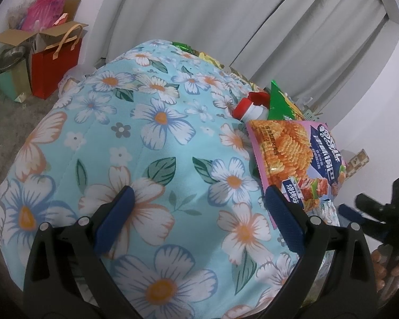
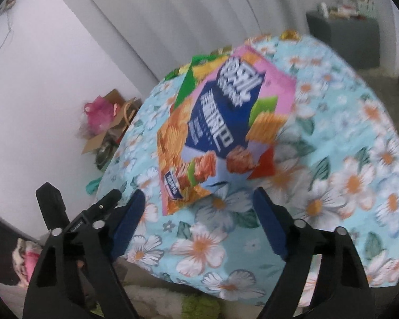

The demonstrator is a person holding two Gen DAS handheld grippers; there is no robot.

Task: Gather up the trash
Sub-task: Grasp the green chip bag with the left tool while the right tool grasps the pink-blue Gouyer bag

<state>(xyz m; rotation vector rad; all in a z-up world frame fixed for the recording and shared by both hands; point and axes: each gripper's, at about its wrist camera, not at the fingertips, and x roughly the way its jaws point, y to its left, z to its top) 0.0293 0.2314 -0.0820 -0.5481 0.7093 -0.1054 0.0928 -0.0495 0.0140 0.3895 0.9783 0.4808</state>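
Observation:
A pink snack bag point(image 1: 292, 159) printed with ridged chips lies on the table's floral blue cloth point(image 1: 146, 133). Behind it are a green snack bag point(image 1: 279, 101) and a red-and-white bottle point(image 1: 250, 106) on its side. My left gripper point(image 1: 199, 199) hovers open over bare cloth, with the pink bag just past its right finger. In the right wrist view, which is blurred, my right gripper point(image 2: 199, 202) is open and points down at the pink snack bag point(image 2: 220, 133). The bag's near edge sits just ahead of the fingertips, and the pads do not touch it. The green bag point(image 2: 188, 85) peeks out behind.
On the floor by the wall stand a red gift bag point(image 1: 55, 71), an open cardboard box point(image 1: 40, 34) with a pink plastic bag, and a metal bowl point(image 1: 10, 58). White curtains hang behind the table. A grey cabinet point(image 2: 345, 42) stands far right. More wrappers lie at the table's far edge.

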